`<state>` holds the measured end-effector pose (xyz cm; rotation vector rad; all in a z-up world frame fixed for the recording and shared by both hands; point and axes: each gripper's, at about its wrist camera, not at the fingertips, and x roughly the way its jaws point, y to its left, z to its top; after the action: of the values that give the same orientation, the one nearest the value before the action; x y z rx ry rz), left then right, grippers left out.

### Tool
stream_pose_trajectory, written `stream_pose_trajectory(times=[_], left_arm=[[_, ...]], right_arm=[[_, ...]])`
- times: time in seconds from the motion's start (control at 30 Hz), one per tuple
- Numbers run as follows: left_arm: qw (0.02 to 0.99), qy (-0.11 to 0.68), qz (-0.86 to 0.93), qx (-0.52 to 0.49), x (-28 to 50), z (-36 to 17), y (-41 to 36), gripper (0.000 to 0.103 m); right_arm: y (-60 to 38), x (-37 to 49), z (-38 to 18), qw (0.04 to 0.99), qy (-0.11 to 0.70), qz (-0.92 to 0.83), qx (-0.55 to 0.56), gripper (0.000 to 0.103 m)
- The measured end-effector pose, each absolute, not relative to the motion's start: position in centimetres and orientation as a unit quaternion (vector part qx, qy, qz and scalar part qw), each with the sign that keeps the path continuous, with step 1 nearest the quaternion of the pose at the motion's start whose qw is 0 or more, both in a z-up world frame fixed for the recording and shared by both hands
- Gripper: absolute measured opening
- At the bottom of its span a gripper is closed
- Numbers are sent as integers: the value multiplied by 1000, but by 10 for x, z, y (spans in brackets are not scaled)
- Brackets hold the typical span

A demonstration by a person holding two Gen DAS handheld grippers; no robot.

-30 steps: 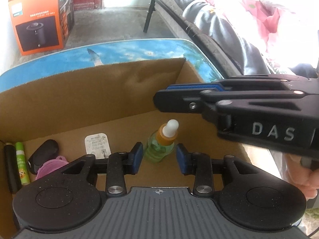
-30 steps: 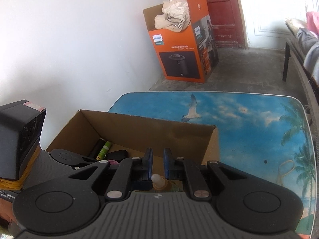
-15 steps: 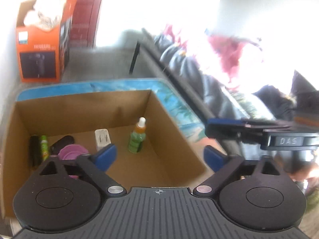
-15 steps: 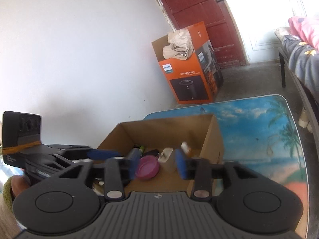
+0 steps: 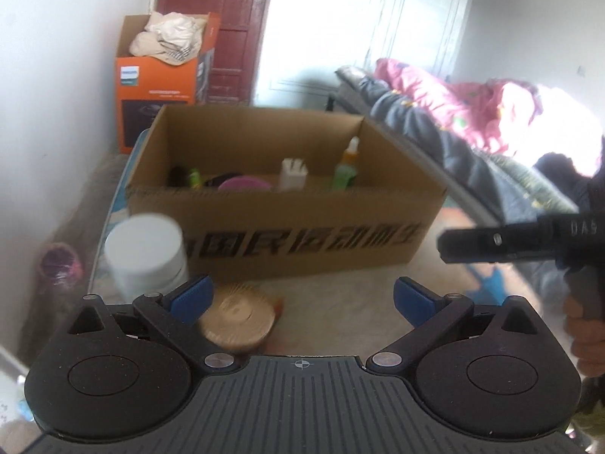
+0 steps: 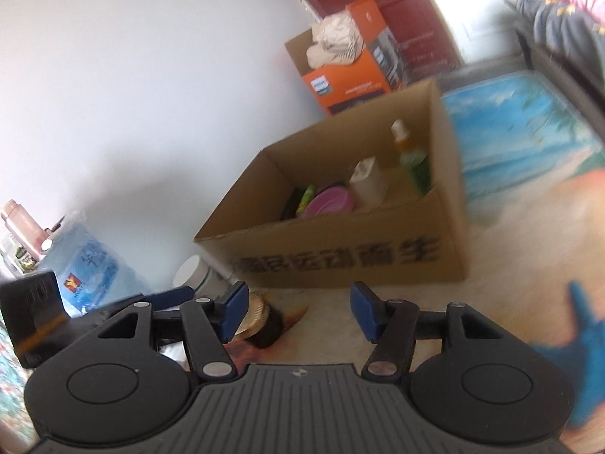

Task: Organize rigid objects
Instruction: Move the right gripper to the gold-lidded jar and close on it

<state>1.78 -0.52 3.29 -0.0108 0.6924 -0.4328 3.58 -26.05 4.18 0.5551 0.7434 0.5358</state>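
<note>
An open cardboard box (image 5: 287, 227) stands on the table. Inside it are a green dropper bottle (image 5: 346, 168) standing upright, a white charger (image 5: 293, 174), a pink lid (image 5: 244, 183) and a green tube (image 5: 194, 178). In front of the box are a white jar (image 5: 145, 253) and a gold-lidded jar (image 5: 238, 317). My left gripper (image 5: 302, 299) is on the near side of the box, its jaws opening wide with nothing between them. My right gripper (image 6: 298, 310) is also short of the box (image 6: 340, 257), jaws opening and empty, with the gold-lidded jar (image 6: 261, 321) just past its left pad.
An orange carton (image 5: 162, 83) holding cloth stands behind the box by a red door. A bed with pink bedding (image 5: 472, 113) runs along the right. A blue water pack (image 6: 90, 268) and a pink bottle (image 6: 22, 227) are at the left. The beach-print tabletop (image 6: 529, 143) extends right.
Both grippers have drawn back out of the box to its near side. The left jaws spread wide from around the green bottle, which stays in the box. The right jaws went from shut to open.
</note>
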Motion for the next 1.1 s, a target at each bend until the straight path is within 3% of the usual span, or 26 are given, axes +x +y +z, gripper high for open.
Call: stream_pose_trajectory(times=[0.27,0.43,0.63,1.1], left_arm=[[922,353,-156,31,20,-6,5,98],[917,369,-150,21,33,-20,6,83],[917,366,-156,11,38,-26,3,74],[907,375,-191,21,35,-20,-19,72]], right_arm=[[-189,76,17,833,397,289,256,62],[-163,98,6,829,416,290,236,61],[-146,109,-2,824,434,289,220,56],[-167,97,-2,830,440,267,215,57]])
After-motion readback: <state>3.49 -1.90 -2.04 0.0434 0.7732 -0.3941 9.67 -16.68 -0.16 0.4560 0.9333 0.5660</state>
